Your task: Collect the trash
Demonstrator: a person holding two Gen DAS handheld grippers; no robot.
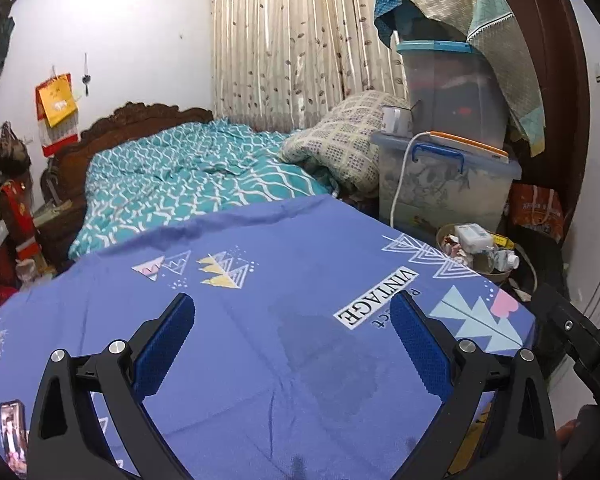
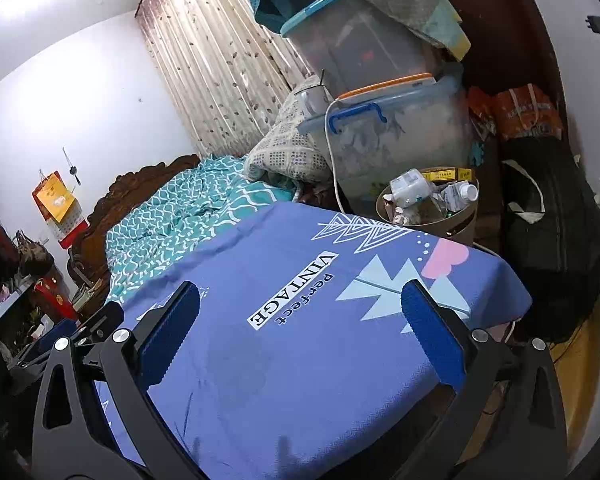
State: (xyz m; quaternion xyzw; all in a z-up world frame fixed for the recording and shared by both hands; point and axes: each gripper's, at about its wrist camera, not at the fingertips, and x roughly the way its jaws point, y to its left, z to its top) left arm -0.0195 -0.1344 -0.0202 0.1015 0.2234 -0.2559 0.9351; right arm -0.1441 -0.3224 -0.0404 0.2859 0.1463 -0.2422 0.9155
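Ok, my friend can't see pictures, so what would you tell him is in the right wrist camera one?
The open right gripper hovers, holding nothing, over a table with a blue cloth printed with "Perfect VINTAGE". Past the table's far corner stands a round bin full of bottles and boxes, beside stacked plastic storage boxes. A bed with a teal patterned cover lies behind, by a curtain.

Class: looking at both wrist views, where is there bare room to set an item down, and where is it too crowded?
Free: the blue cloth between both open grippers and the VINTAGE print, plus its far half up to the teal bedspread. Crowded: the bin, heaped with trash, and the stacked boxes behind it. A phone takes the cloth's near-left edge.
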